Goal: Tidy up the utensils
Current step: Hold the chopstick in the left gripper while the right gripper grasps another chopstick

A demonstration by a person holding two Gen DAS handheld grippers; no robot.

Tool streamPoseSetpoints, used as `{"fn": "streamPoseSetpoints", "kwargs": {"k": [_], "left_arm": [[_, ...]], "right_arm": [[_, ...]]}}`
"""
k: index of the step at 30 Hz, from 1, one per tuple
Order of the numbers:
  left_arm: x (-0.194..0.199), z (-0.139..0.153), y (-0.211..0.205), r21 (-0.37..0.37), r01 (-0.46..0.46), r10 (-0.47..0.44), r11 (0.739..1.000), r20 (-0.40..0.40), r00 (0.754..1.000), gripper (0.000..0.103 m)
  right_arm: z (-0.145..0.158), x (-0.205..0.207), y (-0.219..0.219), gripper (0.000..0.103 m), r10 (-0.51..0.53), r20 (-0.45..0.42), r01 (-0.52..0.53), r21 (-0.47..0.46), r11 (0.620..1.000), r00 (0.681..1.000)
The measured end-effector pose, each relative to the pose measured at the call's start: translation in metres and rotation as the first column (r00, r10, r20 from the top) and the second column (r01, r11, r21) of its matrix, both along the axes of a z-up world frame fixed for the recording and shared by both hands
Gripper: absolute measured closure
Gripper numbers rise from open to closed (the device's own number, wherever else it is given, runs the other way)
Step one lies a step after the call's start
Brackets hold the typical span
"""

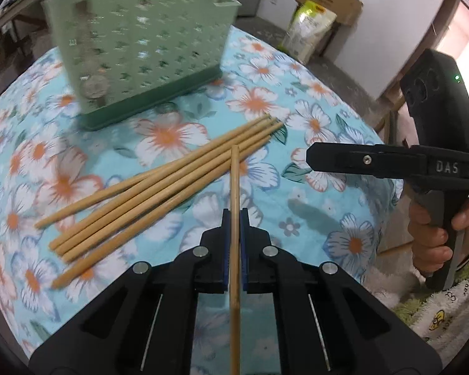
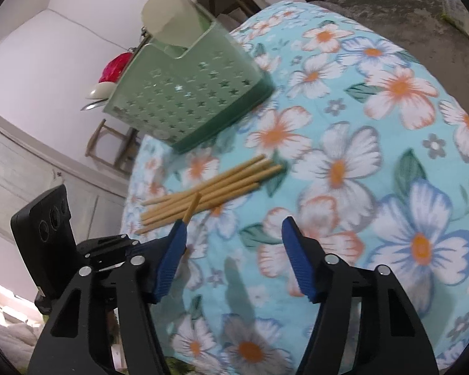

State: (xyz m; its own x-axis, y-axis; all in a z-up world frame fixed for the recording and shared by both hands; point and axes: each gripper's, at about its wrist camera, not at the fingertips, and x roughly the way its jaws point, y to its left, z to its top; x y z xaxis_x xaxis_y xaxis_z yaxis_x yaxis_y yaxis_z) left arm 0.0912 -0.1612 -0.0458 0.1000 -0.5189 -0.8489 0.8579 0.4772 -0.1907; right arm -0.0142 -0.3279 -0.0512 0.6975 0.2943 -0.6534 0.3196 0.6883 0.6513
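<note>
My left gripper (image 1: 234, 218) is shut on a single wooden chopstick (image 1: 234, 187), which runs straight out between the blue pads and hangs above the table. Several more chopsticks (image 1: 159, 184) lie in a loose bundle on the floral tablecloth (image 1: 297, 218) just beyond it. A green perforated utensil holder (image 1: 140, 47) stands behind them. My right gripper (image 2: 234, 234) is open, with only cloth showing between its fingers. It hovers near the bundle of chopsticks (image 2: 209, 187). The held chopstick (image 2: 193, 204) pokes up beside its left finger. The utensil holder (image 2: 187, 93) stands farther back.
The right gripper (image 1: 315, 156) reaches in from the right, held by a hand (image 1: 428, 237). A cardboard box and a bag (image 1: 309, 31) sit on the floor past the round table's edge. A wooden chair (image 2: 109, 143) stands by the wall.
</note>
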Motion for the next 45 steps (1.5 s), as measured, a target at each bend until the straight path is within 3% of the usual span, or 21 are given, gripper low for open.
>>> {"fn": "streamPoseSetpoints", "kwargs": {"k": [6,10,14,16,19,25,30,35,37,41,43,45], "left_arm": [[0.009,0.001,0.037,-0.044,-0.121,0.12,0.992,-0.026,0.992,0.099],[0.019,-0.004,0.056,-0.069,-0.199,0.194,0.978,-0.064,0.979,0.099],[0.025,-0.008,0.067,-0.089,-0.243,0.235,0.966,-0.091,0.968,0.099],[0.025,-0.008,0.069,-0.093,-0.253,0.245,0.963,-0.091,0.965,0.099],[0.027,-0.01,0.07,-0.096,-0.269,0.26,0.958,-0.095,0.961,0.099],[0.03,-0.012,0.069,-0.098,-0.282,0.272,0.954,-0.1,0.957,0.099],[0.029,-0.011,0.071,-0.099,-0.282,0.272,0.954,-0.098,0.957,0.099],[0.029,-0.011,0.072,-0.096,-0.284,0.275,0.954,-0.096,0.957,0.099],[0.028,-0.01,0.072,-0.096,-0.287,0.279,0.953,-0.094,0.956,0.099],[0.028,-0.011,0.073,-0.093,-0.295,0.286,0.951,-0.099,0.953,0.099],[0.028,-0.011,0.073,-0.089,-0.294,0.285,0.952,-0.101,0.953,0.099],[0.028,-0.012,0.072,-0.085,-0.292,0.283,0.953,-0.099,0.954,0.099]], "right_arm": [[-0.017,0.017,-0.001,0.062,-0.036,-0.067,0.039,0.046,0.998,0.997],[-0.021,0.026,-0.006,0.065,-0.079,-0.056,0.082,0.061,0.995,0.995],[-0.026,0.034,-0.012,0.072,-0.111,-0.051,0.115,0.084,0.99,0.992],[-0.028,0.036,-0.014,0.082,-0.128,-0.055,0.132,0.09,0.987,0.99],[-0.031,0.037,-0.018,0.089,-0.138,-0.053,0.143,0.111,0.984,0.989],[-0.023,0.019,-0.023,0.091,-0.141,-0.041,0.145,0.126,0.981,0.989],[-0.009,-0.005,-0.046,0.091,-0.229,-0.067,0.232,0.035,0.972,0.971],[0.001,-0.018,-0.051,0.09,-0.269,-0.146,0.251,-0.13,0.959,0.952],[0.007,-0.02,-0.046,0.082,-0.274,-0.141,0.242,-0.208,0.948,0.951],[0.018,-0.016,-0.029,0.08,-0.226,-0.116,0.176,-0.336,0.925,0.967],[0.016,-0.013,-0.025,0.08,-0.185,-0.101,0.155,-0.253,0.955,0.977],[0.006,-0.011,-0.028,0.08,-0.164,-0.1,0.153,-0.109,0.982,0.981]]}}
